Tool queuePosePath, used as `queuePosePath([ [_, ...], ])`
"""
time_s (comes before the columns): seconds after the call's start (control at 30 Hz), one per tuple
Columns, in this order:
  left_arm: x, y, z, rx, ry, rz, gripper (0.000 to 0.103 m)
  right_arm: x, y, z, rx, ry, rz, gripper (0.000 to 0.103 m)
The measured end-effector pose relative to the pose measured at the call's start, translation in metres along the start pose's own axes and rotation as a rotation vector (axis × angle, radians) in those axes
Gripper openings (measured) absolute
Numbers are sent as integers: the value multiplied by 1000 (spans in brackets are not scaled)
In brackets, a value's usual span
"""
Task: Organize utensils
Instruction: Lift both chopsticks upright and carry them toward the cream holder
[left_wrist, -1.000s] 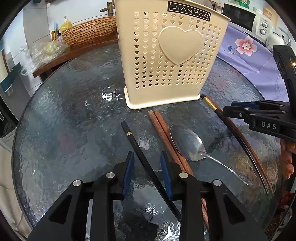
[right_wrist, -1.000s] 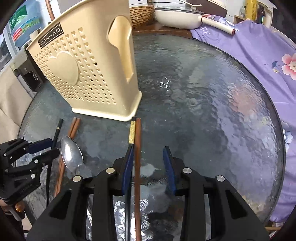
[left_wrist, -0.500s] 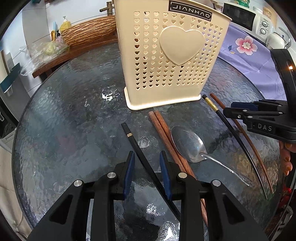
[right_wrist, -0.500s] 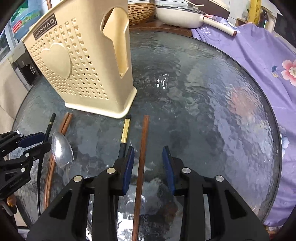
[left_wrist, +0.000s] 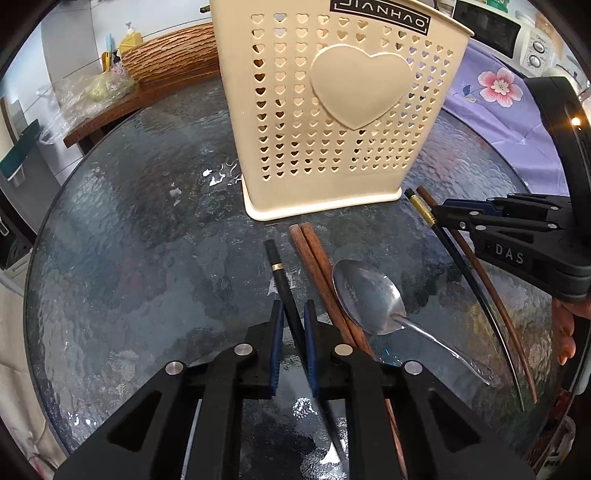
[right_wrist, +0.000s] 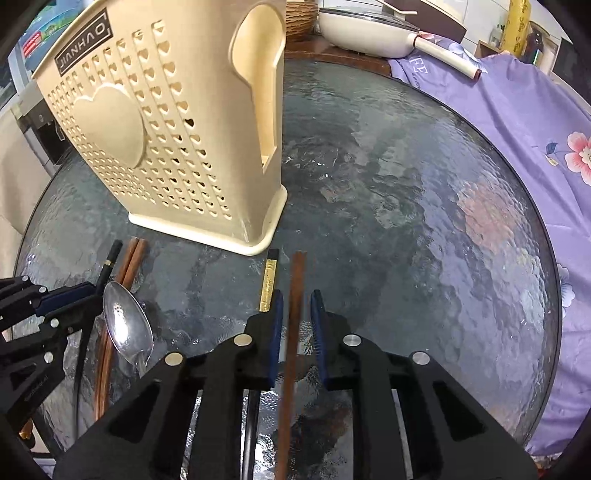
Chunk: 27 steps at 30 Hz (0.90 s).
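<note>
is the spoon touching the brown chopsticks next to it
Touching: the left wrist view shows the spoon bowl's left edge overlapping the brown chopstick pair, no gap between.

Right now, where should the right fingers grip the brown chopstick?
Pinch the brown chopstick mid-shaft, straight from above. It lies flat on the glass table, lengthwise between the right gripper's fingers, and the gold-banded black chopstick sits outside the left one.

Even, bright indoor light, soft shadows. White glare spots on the textured glass table (left_wrist: 110, 229) near the basket (left_wrist: 332, 110). Heavy fisheye bending, dark corner vignette. Brown chopstick (right_wrist: 291, 332) slightly motion-blurred.
</note>
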<state>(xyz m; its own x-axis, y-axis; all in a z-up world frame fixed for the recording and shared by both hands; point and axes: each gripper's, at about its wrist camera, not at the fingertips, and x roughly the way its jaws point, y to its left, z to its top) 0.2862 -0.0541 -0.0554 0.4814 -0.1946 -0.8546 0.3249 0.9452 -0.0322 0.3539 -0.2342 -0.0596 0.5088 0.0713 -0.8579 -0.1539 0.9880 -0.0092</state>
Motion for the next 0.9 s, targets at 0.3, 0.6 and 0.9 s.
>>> queuePosePath([
  [0.3,2,0,5,-23,-5,4,7,-9,-13,-16,29,-76,67,7],
  [0.6,-22,15,10,-77,-87,-40,7,-50,-29,-24,93,-203,149,7],
  [0.9,-63,16,15,-78,-179,-68,7,-102,-35,-25,133,-323,207,7],
])
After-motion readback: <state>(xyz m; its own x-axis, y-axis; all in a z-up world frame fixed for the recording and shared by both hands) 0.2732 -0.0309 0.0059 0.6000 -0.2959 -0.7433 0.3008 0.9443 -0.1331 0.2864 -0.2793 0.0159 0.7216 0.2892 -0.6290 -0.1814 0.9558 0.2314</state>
